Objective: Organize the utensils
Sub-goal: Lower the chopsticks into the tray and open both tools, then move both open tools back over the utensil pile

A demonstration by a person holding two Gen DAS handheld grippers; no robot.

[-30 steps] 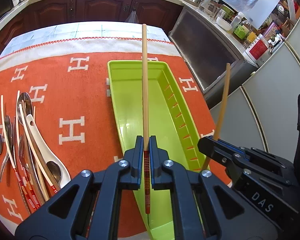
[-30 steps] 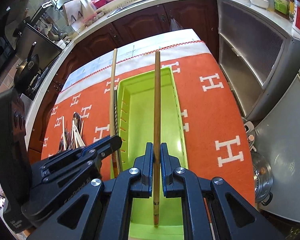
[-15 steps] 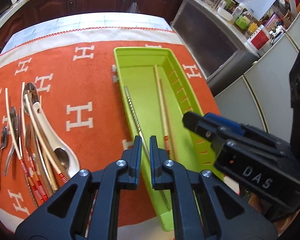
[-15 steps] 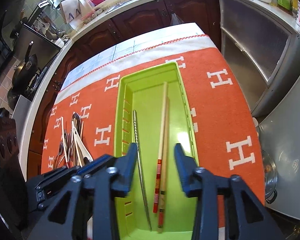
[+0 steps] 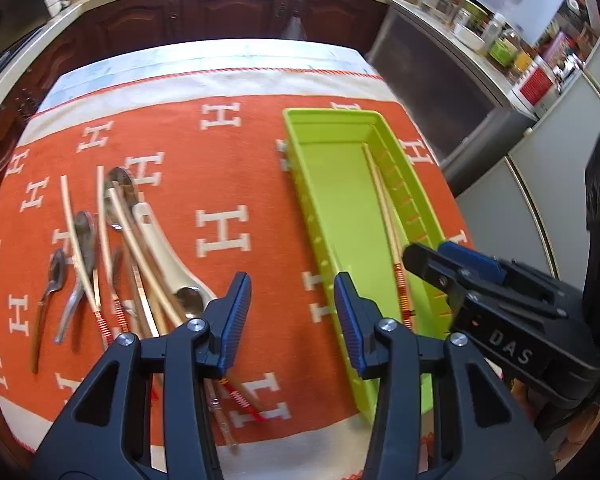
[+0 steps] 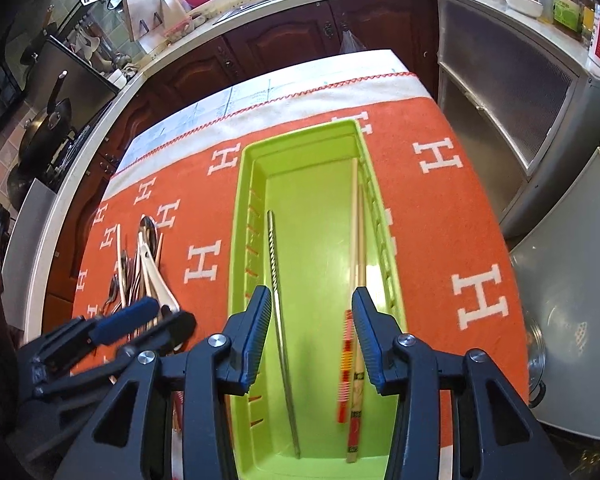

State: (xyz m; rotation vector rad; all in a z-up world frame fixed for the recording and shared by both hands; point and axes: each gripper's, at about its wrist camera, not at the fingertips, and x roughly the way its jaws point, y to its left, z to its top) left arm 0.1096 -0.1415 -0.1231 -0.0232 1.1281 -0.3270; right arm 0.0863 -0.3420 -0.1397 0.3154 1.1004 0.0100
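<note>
Both grippers empty, chopsticks in tray.
Left gripper opening, nothing between jaws; right gripper released over green tray. Wooden chopsticks lie inside; utensil pile left of tray (tangled, so a grab may drag neighbours).

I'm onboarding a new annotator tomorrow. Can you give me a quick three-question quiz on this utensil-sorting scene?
1. True or false: the right gripper is clamped on a chopstick.
2. Which holds the metal chopstick? A) green tray B) orange cloth C) kitchen counter
3. Fill in: the white ceramic spoon lies in the utensil pile on the ____ cloth.

Key: 1 false, its jaws stand apart, holding nothing; 2 A; 3 orange.
</note>
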